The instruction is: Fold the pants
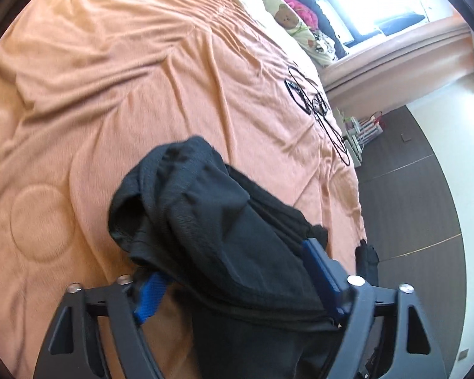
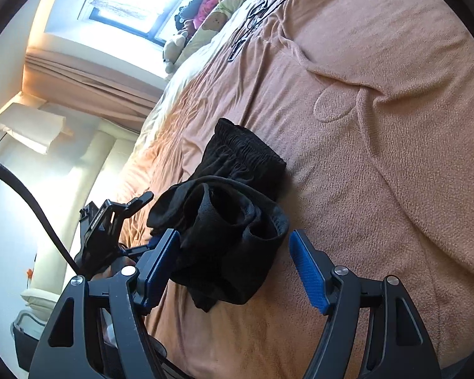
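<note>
The black pants (image 1: 211, 221) lie bunched in a thick fold on the orange blanket (image 1: 126, 79). My left gripper (image 1: 237, 259) has the bundle filling the space between its blue pads (image 1: 322, 271), with fabric draped over both, so it is shut on the pants. In the right wrist view the pants (image 2: 237, 208) show their elastic waistband at the far end. My right gripper (image 2: 233, 233) is open around the near fold. Its left pad (image 2: 161, 265) touches the cloth and its right pad (image 2: 309, 274) stands apart from it. The left gripper (image 2: 110, 221) shows at the bundle's left side.
Black-framed glasses and a cord (image 1: 312, 101) lie on the blanket near the bed's right edge. Pillows and stuffed toys (image 1: 290, 15) are piled by the window. Dark floor (image 1: 410, 205) runs along the bed's right side. A black cable (image 2: 31, 195) crosses the right wrist view.
</note>
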Demonstrator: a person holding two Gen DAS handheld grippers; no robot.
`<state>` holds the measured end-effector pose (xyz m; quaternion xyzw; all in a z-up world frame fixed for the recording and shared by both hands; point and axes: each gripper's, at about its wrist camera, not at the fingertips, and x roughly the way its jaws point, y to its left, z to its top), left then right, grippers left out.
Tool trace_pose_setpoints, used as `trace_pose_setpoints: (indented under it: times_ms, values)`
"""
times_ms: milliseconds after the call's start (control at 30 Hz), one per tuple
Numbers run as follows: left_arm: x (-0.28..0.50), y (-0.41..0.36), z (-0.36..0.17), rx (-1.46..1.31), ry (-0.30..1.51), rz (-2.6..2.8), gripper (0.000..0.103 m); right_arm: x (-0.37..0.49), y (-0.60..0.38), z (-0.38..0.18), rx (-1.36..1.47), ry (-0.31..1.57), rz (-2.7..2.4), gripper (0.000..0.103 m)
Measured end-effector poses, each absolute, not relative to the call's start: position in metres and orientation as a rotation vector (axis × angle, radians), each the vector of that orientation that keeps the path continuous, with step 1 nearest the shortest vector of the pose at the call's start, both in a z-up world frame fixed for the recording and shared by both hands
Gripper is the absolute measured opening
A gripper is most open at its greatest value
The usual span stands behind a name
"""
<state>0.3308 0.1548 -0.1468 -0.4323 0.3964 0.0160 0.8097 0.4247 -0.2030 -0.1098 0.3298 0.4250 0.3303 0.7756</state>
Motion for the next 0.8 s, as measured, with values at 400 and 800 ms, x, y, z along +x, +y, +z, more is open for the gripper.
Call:
trace_pose_setpoints:
  times_ms: [400, 800]
  values:
    - [0.364, 0.152, -0.113, -0.799, 0.830, 0.045, 0.010, 0.421, -0.203, -0.117, 0.655, 0.949, 0.706, 0.009]
    - [0.416, 0.126, -0.083, -0.687, 0.839, -0.021, 0.009, 0.412, -0.210, -0.116, 0.633, 0.927, 0.732, 0.000]
